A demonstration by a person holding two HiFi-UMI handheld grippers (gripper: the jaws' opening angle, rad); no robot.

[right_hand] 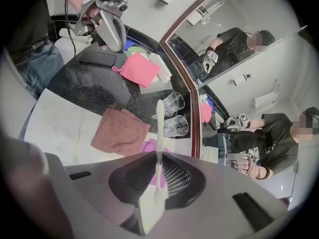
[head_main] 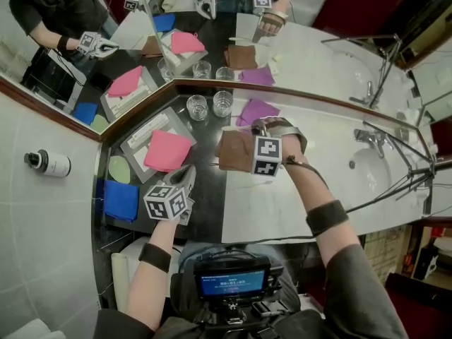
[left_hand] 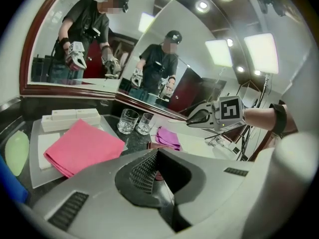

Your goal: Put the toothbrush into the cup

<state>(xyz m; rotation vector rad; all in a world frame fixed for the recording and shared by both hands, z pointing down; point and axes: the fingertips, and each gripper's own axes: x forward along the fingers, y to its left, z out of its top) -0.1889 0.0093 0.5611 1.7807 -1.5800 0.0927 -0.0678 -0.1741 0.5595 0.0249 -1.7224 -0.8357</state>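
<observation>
The right gripper [right_hand: 158, 169] is clamped on the white toothbrush [right_hand: 159, 128], whose slim end juts ahead of the jaws toward two glass cups [right_hand: 175, 126] standing at the back edge of the counter [head_main: 325, 143], against the mirror [head_main: 311, 51]. The left gripper [left_hand: 158, 156] hangs closed and empty. To do this well, I'd pick one cup, centre the tip above its mouth, tilt the brush steeper, then lower it before letting go.
</observation>
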